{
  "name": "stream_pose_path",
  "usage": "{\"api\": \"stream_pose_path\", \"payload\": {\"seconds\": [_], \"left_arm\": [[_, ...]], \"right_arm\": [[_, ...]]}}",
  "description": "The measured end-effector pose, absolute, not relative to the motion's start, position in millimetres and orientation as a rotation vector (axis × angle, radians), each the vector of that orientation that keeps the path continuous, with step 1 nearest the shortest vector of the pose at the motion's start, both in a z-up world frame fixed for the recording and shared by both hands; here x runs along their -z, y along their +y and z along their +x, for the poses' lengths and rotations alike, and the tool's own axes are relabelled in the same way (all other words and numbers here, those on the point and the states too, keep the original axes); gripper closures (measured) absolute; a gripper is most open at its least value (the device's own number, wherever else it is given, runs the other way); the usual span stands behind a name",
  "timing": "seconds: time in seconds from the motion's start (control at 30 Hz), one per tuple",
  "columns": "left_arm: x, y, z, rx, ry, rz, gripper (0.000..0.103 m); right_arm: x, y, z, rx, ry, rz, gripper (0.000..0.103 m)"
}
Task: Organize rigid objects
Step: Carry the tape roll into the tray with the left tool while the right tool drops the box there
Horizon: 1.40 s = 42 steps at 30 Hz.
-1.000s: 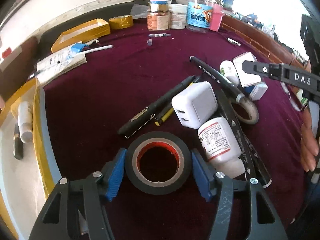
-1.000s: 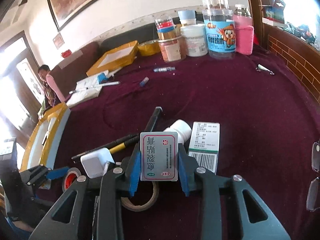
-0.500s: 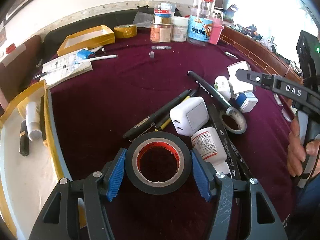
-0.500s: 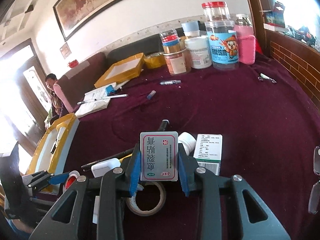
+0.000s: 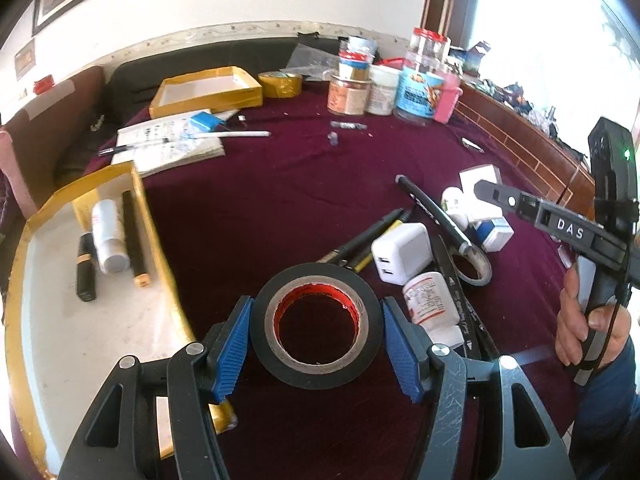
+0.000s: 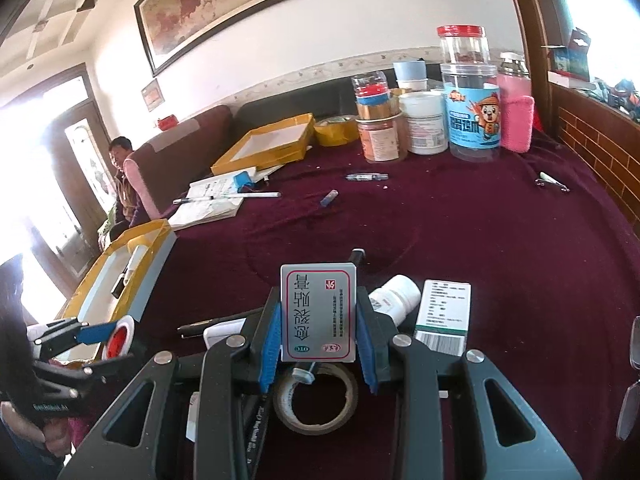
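Left wrist view: my left gripper [image 5: 316,344] clamps the black tape roll [image 5: 316,326] between its blue pads, above the desk [image 5: 260,208] – just right of the yellow tray [image 5: 152,240].

Right wrist view: my right gripper [image 6: 318,340] pinches a silver medicine box [image 6: 318,312] upright – held over the clear tape ring [image 6: 316,400].

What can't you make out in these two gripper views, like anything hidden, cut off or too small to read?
- Left wrist view: the right gripper covers part of the white boxes behind it.
- Right wrist view: the held medicine box hides the black marker except its tip.
- Right wrist view: the clear tape ring is partly covered by the gripper frame.
- Right wrist view: glasses cut off by the right edge.
- Left wrist view: white bottle print too small to read.
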<state>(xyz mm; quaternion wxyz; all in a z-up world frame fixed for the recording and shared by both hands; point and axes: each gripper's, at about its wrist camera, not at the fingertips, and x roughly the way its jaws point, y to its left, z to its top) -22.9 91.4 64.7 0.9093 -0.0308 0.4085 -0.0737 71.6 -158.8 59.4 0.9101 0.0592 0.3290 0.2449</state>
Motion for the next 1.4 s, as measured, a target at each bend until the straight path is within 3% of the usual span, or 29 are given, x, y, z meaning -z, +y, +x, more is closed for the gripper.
{"api": "stream_pose_path", "payload": {"seconds": [0.37, 0.93, 1.4], "left_arm": [[-73, 155, -38, 0.066, 0.805, -0.144, 0.037], [-67, 289, -23, -0.167, 0.88, -0.25, 0.036], [-31, 324, 46, -0.22, 1.049, -0.277, 0.036]], "right_arm": [[-67, -122, 54, -0.659, 0.777, 0.166, 0.071], [-100, 60, 13, -0.946, 0.872, -0.067, 0.07], [-53, 159, 40, -0.885, 1.033, -0.231, 0.07]]}}
